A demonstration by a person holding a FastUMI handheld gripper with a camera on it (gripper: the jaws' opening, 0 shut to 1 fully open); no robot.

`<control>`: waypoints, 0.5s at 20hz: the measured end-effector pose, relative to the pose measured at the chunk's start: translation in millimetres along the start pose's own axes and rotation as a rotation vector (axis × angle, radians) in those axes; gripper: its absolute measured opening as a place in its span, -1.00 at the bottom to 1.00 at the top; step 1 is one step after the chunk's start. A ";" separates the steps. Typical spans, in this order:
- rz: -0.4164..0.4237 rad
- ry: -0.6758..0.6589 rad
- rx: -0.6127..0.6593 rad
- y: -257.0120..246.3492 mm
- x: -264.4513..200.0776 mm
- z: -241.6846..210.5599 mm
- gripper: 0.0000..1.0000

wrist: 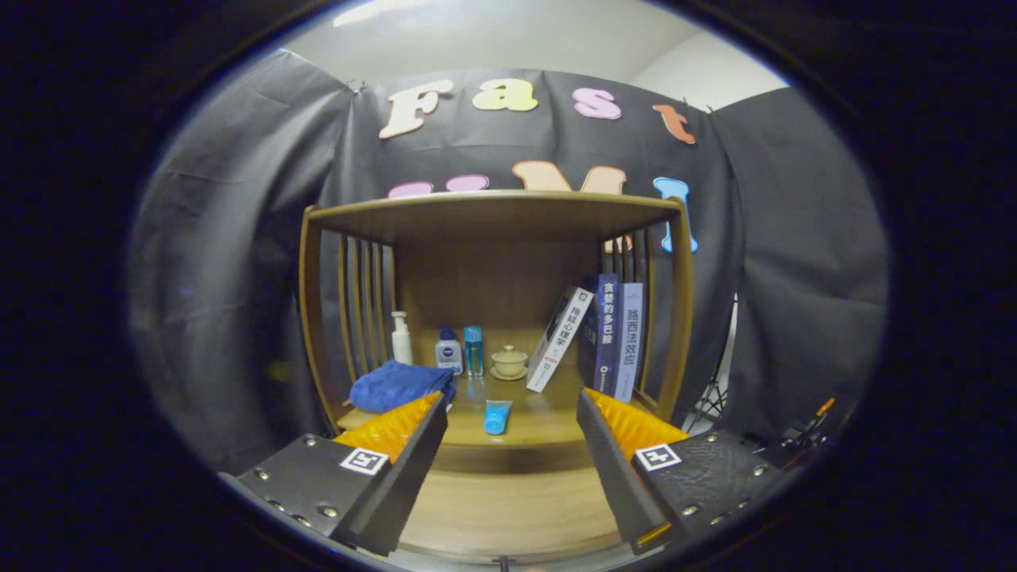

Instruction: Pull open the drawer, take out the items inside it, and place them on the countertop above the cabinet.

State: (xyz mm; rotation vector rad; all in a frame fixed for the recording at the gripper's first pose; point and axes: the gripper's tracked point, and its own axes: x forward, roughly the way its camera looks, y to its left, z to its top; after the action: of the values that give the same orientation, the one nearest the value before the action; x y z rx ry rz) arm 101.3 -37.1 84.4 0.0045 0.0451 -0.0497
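Gripper (508, 421) fingers are spread wide, nothing held. Beyond them, a blue tube (497, 415) is laid flat on the countertop (540, 413), long axis pointing toward the fingers.

Dim booth lit from a ceiling light above; sharp centre, strong fisheye bending and darkening toward the edges

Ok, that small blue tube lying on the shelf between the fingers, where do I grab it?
Probably grip the blue tube across its narrow sides at mid-body, coming straight in from the front. It lies flat, lengthwise toward the open gripper, with free shelf either side; the folded blue towel sits left.
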 end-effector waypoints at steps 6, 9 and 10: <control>-0.027 -0.075 0.048 -14.8 -61.8 -13.6 0.96; -0.043 -0.074 0.054 -20.2 -74.6 -34.4 0.96; -0.045 -0.074 0.058 -21.0 -77.1 -41.8 0.96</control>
State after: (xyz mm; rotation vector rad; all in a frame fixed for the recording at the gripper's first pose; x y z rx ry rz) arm 21.5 -54.0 46.1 0.0598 -0.0300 -0.0957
